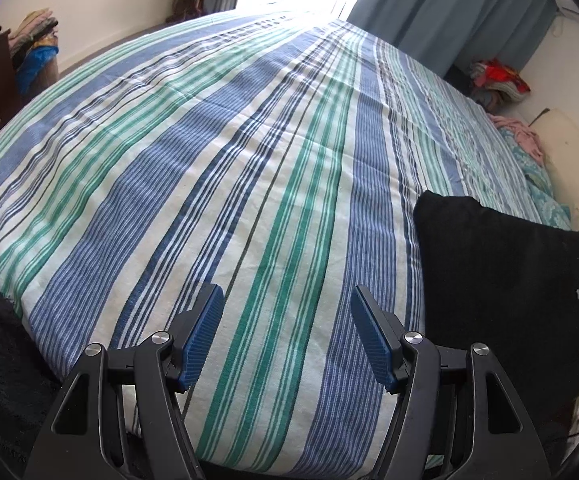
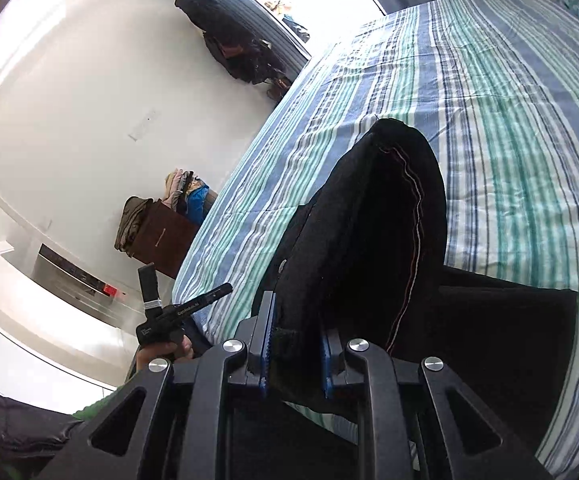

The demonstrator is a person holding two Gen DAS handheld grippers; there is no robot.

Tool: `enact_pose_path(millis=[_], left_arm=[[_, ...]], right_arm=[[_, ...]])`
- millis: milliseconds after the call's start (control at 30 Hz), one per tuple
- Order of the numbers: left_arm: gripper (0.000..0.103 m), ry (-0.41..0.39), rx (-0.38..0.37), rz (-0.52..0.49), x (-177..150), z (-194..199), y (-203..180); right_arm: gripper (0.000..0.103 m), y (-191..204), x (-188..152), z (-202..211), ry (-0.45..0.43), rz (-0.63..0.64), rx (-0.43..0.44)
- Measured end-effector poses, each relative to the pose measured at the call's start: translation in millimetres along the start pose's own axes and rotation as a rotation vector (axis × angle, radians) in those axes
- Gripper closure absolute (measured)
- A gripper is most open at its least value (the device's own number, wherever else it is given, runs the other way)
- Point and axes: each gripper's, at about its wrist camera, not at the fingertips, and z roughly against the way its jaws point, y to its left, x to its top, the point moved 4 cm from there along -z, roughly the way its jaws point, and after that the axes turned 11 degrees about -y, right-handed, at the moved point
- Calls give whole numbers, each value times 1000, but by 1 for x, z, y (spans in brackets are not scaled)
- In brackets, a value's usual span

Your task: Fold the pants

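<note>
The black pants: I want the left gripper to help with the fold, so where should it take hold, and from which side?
Probably the near corner of the black pants, approached from the left over the striped bedspread. That edge lies flat and exposed beside the open left gripper, while the right gripper already pinches another part.

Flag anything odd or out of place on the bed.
Nothing looks damaged or spilled. The black pants hang bunched from the right gripper, a pale inner seam showing. The left gripper is open and empty over the striped bedspread.
</note>
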Motion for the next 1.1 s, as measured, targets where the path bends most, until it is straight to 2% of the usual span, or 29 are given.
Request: enact_pose_path(millis=[133, 233, 333, 433, 500, 600, 667, 733, 867, 967, 1033, 1100], left_arm=[[36, 9, -7, -29, -3, -2, -8], [36, 15, -8, -59, -6, -4, -16], [36, 17, -5, -102, -9, -2, -24], [36, 7, -15, -136, -12, 5, -35], [36, 8, -32, -157, -15, 5, -47], [36, 41, -77, -201, -23, 2, -73], [36, 59, -112, -233, -27, 5, -91], [36, 47, -154, -265, -27, 15, -110], [30, 1, -247, -362, -29, 28, -157], [30, 21, -279, -467, -46, 19, -193], [30, 27, -305, -546, -64, 15, -209], [30, 67, -273, -637, -86, 4, -215]], right_arm=[[84, -55, -11, 35, -10, -61, -116], [84, -104, -28, 38, 17, -127, -195], [84, -136, -47, 37, 31, -198, -227], [84, -136, -50, 48, -17, -210, -211], [84, -138, -51, 51, -29, -176, -248], [84, -150, -75, 37, 51, -142, -346], [75, -154, -80, 38, 38, -145, -354], [60, -154, -76, 48, 32, -169, -368], [60, -129, -42, 83, -40, -17, -453], [60, -105, 0, 79, -108, 46, -395], [60, -94, 21, 61, -137, 61, -330], [60, -97, 29, 35, -148, 33, -260]])
